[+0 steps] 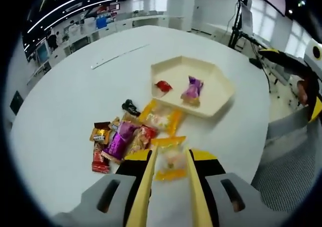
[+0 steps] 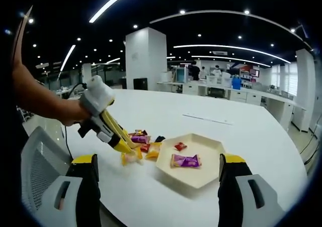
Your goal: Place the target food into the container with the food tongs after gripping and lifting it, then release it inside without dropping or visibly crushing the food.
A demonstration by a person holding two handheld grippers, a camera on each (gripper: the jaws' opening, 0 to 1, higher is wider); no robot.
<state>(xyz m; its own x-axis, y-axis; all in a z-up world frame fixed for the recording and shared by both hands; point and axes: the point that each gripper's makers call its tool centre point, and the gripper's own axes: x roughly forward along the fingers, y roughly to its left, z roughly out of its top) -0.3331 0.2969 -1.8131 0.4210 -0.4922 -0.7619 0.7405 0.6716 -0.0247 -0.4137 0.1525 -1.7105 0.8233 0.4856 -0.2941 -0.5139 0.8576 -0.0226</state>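
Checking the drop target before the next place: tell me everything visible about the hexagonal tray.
The hexagonal tray is cream, shallow, with a low raised rim, and looks like plastic or pulp. It lies flat on the white round table, beyond the snack pile, apart from both grippers. Inside lie two wrapped snacks: a purple-wrapped candy and a small red-wrapped candy. A yellow-edged clear packet lies by its near edge; contact unclear.

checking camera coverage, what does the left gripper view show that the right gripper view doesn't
Left gripper view alone: a close look down the left gripper, its jaws shut on a yellow-ended clear candy packet, and each wrapper in the candy pile.

Right gripper view alone: the person's arm holding that gripper from outside, plus the right gripper, jaws wide open.

Both: the white table, the hexagonal tray holding a purple candy and a red candy.
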